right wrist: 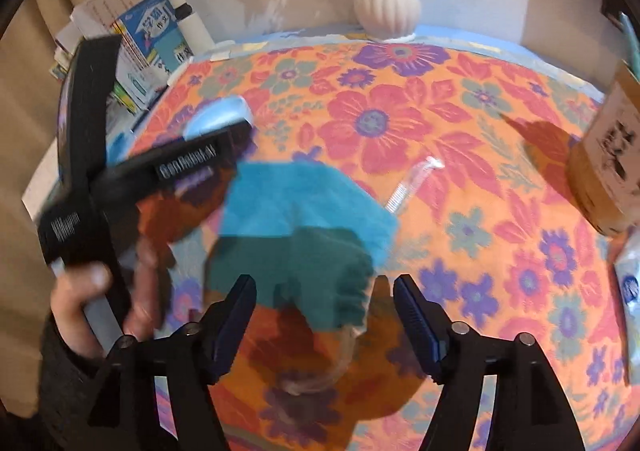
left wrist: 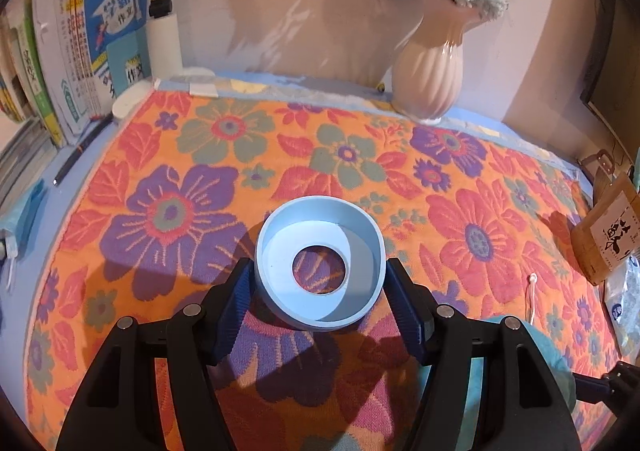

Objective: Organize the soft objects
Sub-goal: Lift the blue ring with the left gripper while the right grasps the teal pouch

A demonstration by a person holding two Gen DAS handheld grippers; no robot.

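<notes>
A pale blue soft ring (left wrist: 280,251) with a round hole sits between my left gripper's (left wrist: 318,271) blue pads, which press on its two sides just above the flowered cloth (left wrist: 180,211). In the right wrist view the same ring (right wrist: 218,115) shows beyond the left tool's black body, held by a hand (right wrist: 80,291). My right gripper (right wrist: 324,287) stands open over a folded teal cloth (right wrist: 304,211) lying on the flowered cloth; its pads do not touch it. The teal cloth's edge (left wrist: 552,355) peeks out at lower right in the left wrist view.
A ribbed pale vase (left wrist: 430,75) with flowers stands at the back by the wall. Books (left wrist: 80,51) and a pen (left wrist: 80,151) line the left side. A brown box (left wrist: 608,235) stands at the right, with a white cord (left wrist: 532,299) and a clear wrapper (right wrist: 412,183) nearby.
</notes>
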